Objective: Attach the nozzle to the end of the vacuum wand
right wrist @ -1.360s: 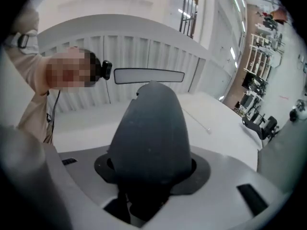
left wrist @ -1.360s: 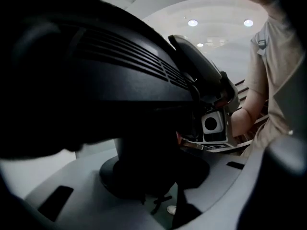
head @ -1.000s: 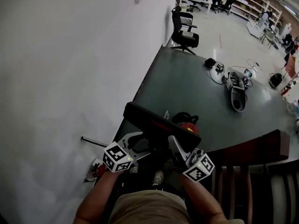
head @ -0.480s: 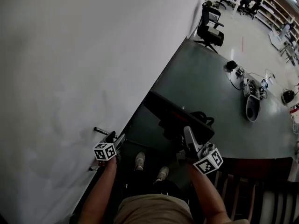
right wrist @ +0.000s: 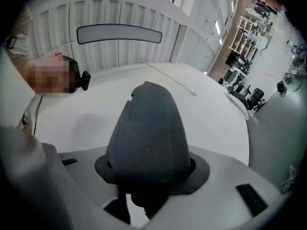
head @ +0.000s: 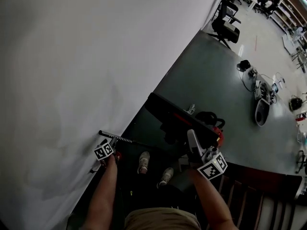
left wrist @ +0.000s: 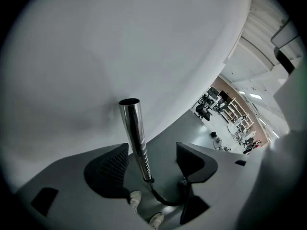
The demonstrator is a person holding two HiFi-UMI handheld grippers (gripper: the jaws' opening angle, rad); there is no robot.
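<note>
The white wall [head: 72,56] fills the left side. Near its foot, the left gripper [head: 109,145] points down toward the metal vacuum wand [head: 117,138], whose open end stands close to the wall. The 2 jaws are wide apart. The wand shows between them, nearer to the left pad, and neither pad presses on it. In the middle, 2 shoes [head: 143,162] stand on the dark floor [head: 216,95]. To the right, the right gripper [head: 192,140] is closed on the dark grey nozzle [right wrist: 146,138], and the rounded body of the nozzle rises from between the jaws. An office chair [head: 225,25] stands far away at the upper right.
</note>
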